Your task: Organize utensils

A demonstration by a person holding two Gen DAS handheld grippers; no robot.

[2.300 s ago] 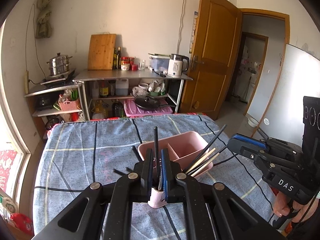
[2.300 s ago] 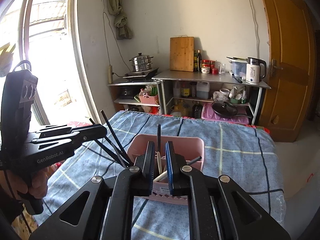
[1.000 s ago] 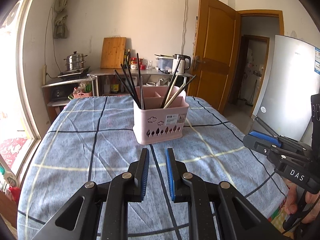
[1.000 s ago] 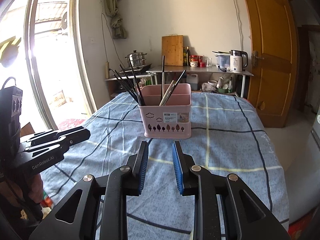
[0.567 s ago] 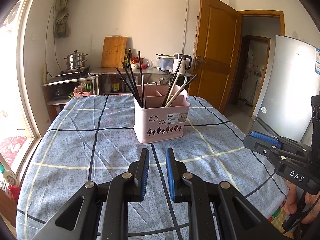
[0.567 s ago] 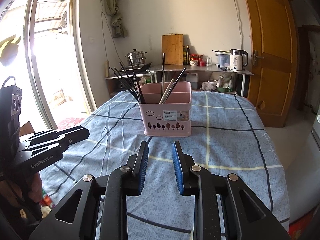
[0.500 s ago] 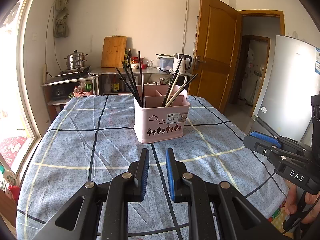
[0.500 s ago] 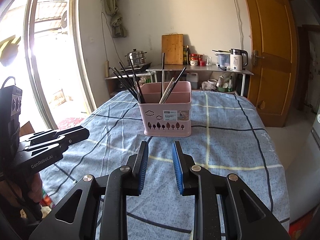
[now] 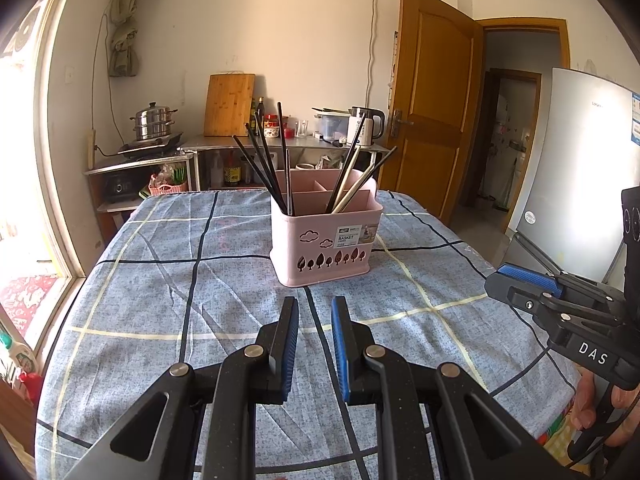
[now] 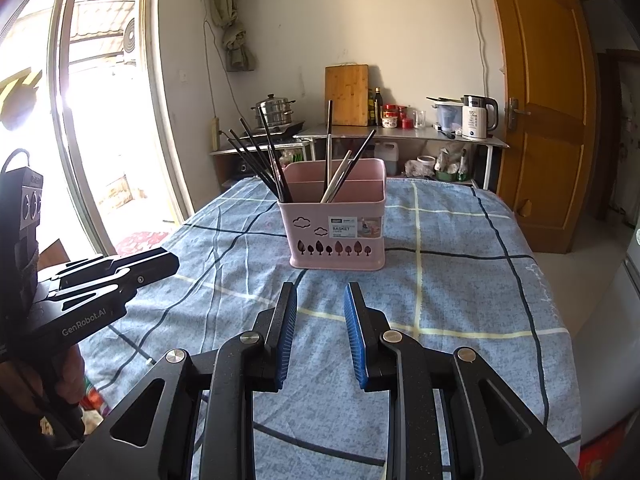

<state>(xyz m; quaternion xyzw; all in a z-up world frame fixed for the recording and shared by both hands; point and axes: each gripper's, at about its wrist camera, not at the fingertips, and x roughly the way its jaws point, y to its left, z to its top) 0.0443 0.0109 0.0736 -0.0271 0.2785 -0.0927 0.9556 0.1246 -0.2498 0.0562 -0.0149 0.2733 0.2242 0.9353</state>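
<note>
A pink utensil basket (image 9: 324, 248) (image 10: 338, 232) stands upright on the blue checked tablecloth (image 9: 160, 280), past both grippers. Black chopsticks (image 9: 264, 168) (image 10: 260, 160) lean out of its left compartment. Pale and black chopsticks (image 9: 352, 184) (image 10: 340, 176) lean in the right one. My left gripper (image 9: 314, 320) hovers over the cloth short of the basket, open, with a narrow empty gap between its blue pads. My right gripper (image 10: 320, 308) is also open and empty, back from the basket. Each gripper shows at the other view's edge: right gripper (image 9: 520, 276), left gripper (image 10: 160, 262).
Behind the table stand metal shelves (image 9: 280, 148) with a cutting board, a kettle (image 9: 366, 126), a steamer pot (image 9: 154, 122) and bottles. A wooden door (image 9: 432, 100) and a fridge (image 9: 580, 172) are at the right. A bright window (image 10: 100, 120) is on the left. A hand holds each gripper.
Since 2.3 s ago both grippers let go of chopsticks in the basket and drew back. Over the last second neither has visibly moved.
</note>
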